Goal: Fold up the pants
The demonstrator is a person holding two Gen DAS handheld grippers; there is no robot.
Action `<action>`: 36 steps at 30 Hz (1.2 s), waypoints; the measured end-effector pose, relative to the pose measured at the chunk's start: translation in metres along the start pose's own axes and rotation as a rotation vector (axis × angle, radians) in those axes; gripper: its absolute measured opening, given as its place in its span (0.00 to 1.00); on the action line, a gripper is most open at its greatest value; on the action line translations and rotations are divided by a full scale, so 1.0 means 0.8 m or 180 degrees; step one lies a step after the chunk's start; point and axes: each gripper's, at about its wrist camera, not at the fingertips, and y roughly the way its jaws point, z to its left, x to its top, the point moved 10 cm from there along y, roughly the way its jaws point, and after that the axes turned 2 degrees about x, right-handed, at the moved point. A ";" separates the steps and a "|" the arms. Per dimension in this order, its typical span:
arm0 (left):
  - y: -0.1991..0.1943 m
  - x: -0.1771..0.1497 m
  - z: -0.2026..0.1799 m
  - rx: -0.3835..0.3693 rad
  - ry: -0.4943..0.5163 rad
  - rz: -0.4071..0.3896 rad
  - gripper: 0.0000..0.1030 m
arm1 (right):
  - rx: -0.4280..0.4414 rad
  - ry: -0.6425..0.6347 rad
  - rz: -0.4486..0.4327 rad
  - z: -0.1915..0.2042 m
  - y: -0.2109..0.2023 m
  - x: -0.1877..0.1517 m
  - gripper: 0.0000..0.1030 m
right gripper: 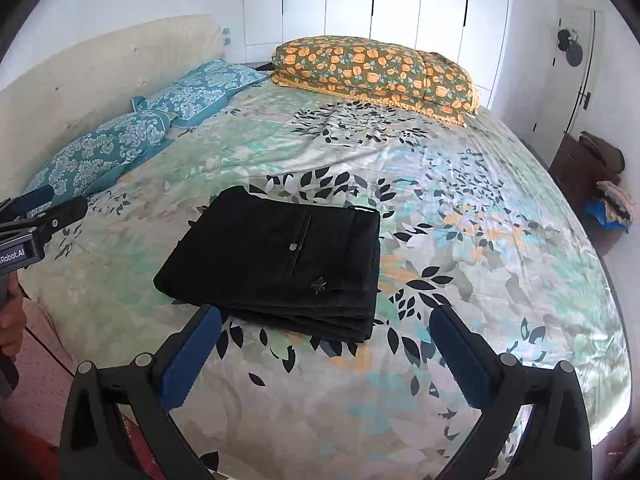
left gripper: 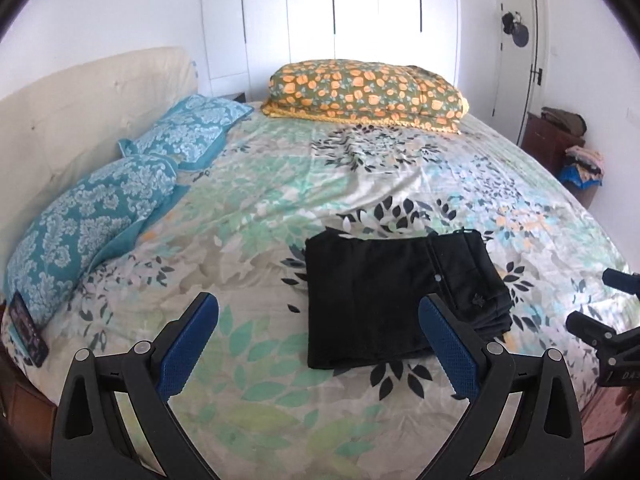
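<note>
**Pants folded, both grippers hanging over the bed**

No bins or baskets here as far as I can tell, just a heap of clothes (left gripper: 584, 164) on the floor at about 3 o'clock by a dark wooden cabinet (left gripper: 546, 136).

Left gripper (left gripper: 318, 320) is tilted down at the bed, blue fingers (left gripper: 188, 344) spread wide with nothing between them. The right gripper (right gripper: 326, 332) looks the same: jaws wide apart, holding nothing, angled down. A hand (right gripper: 10, 320) shows at 9 o'clock in the right wrist view, gripping the left tool's handle.

The black pants (right gripper: 276, 260) lie folded into a neat rectangle on the leafy bedspread (right gripper: 460, 240), just ahead of both grippers, touching neither. Two teal pillows (left gripper: 100, 208) sit at 10 o'clock against the cream headboard (left gripper: 80, 108), an orange-flowered quilt (left gripper: 368, 94) at 12, with white wardrobe doors (left gripper: 332, 12) behind it and a door (left gripper: 520, 52) at 2.
</note>
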 end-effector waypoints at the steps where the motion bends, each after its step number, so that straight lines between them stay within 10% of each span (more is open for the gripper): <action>1: -0.002 -0.009 0.000 0.0001 -0.0048 0.0060 0.98 | 0.0008 0.0056 0.0016 0.003 0.001 -0.007 1.00; 10: 0.017 -0.110 -0.015 -0.0102 -0.0206 0.0728 0.98 | -0.0224 0.0093 0.0012 0.028 -0.009 -0.067 1.00; 27: -0.018 -0.061 -0.003 0.0178 -0.0089 0.0134 1.00 | -0.0483 -0.0027 -0.0113 0.032 -0.021 -0.051 1.00; 31: -0.016 -0.072 -0.010 -0.0192 -0.0286 0.0280 0.99 | -0.0482 0.0061 -0.0017 0.029 -0.015 -0.058 1.00; 36: 0.003 -0.101 -0.009 -0.0088 -0.0255 0.0558 0.99 | -0.0512 0.0099 0.0042 0.022 -0.011 -0.062 1.00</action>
